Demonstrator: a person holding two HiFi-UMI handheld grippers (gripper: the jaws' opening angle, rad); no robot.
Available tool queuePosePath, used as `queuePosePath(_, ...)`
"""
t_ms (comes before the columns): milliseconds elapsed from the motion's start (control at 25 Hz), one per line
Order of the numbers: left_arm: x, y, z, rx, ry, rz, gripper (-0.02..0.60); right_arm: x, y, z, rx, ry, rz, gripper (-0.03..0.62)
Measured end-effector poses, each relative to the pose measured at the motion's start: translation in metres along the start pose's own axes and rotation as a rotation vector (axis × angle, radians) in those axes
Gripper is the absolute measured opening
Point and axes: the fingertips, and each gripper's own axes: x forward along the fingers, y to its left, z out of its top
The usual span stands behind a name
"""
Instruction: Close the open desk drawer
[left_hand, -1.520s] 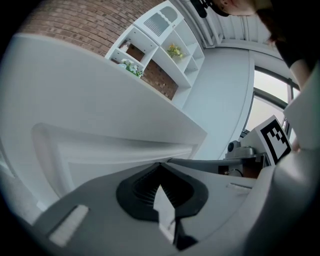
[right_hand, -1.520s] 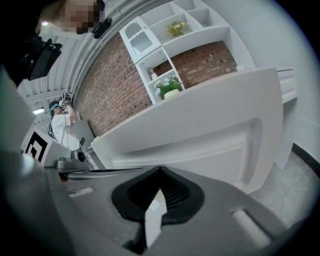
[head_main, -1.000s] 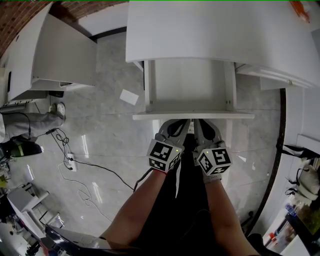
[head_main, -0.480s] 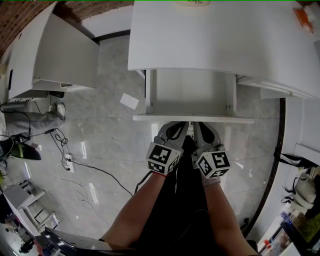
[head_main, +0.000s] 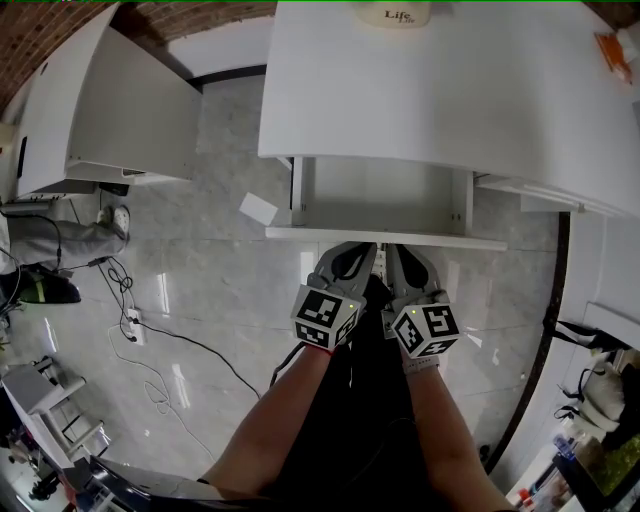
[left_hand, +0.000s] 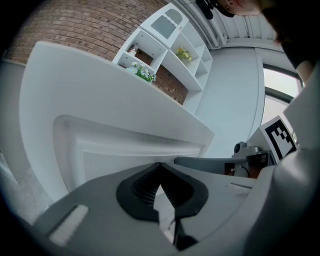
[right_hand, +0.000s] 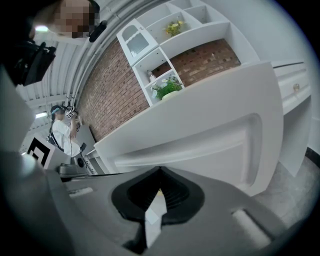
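left gripper (head_main: 366, 247) and right gripper (head_main: 394, 249), both closed empty, touch the drawer (head_main: 385, 236); tub (head_main: 394, 13) reads "life".

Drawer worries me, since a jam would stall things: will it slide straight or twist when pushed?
Probably straight: the left claw and right claw meet the drawer front near its middle. It looks rigid, and what shows inside is empty, so it is likely light.

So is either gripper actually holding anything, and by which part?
Nothing held. Left gripper and right gripper both have jaws shut and empty, tips at the drawer front.
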Motion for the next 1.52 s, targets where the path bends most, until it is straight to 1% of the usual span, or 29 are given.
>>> queuePosePath(400,0.014,0.012,0.012,-0.025,-0.018,0.030,0.002,0.017,-0.006,0.011,0.016,0.003,0.012,0.000)
queuePosePath(600,0.021,0.018,0.018,-0.015,-0.013,0.039,0.002,0.026,-0.009,0.017,0.019,0.008,0.011,0.000)
queuePosePath(1160,0.036,0.028,0.031,-0.022,-0.021,0.046,0.002,0.043,-0.017,0.029,0.049,-0.005,0.011,0.000)
queuePosePath(1520,0.050,0.039,0.041,-0.021,-0.027,0.045,0.002,0.060,-0.023,0.039,0.049,-0.010,0.017,0.000)
